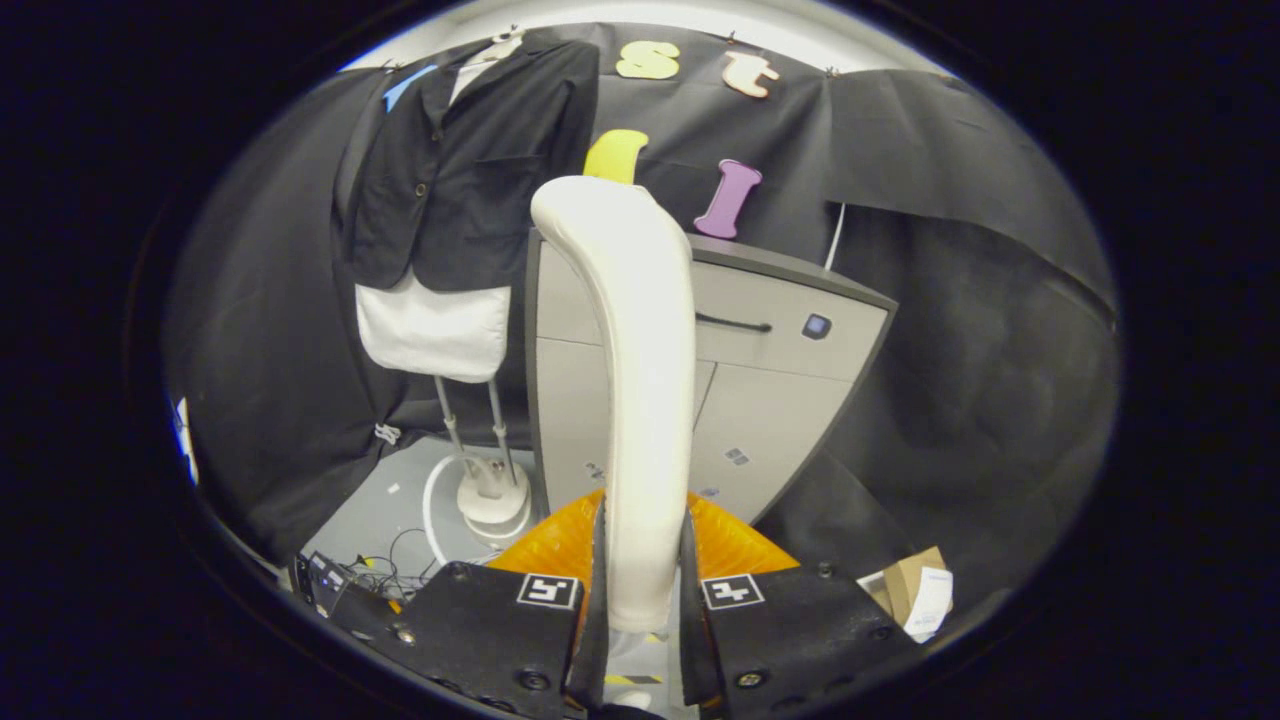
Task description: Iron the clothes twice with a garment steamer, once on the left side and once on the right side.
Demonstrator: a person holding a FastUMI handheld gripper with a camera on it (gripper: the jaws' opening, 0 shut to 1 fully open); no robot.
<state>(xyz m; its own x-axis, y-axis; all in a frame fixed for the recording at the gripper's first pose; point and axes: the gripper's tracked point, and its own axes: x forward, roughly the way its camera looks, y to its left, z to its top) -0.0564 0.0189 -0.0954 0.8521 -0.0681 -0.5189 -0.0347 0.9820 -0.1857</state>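
Observation:
My gripper (641,560) is shut on the white garment steamer (635,380), whose long curved body rises from between the two fingers (596,580). A black jacket (470,170) over a white shirt (435,330) hangs on a stand to the left and beyond the steamer, well apart from its tip. The stand's twin poles run down to a round white base (493,497) on the floor.
A grey cabinet (790,380) with a drawer handle stands right behind the steamer. Something orange (730,545) lies just under the fingers. Cables and a small device (340,580) lie on the floor at the left; a cardboard box (915,590) sits at the right.

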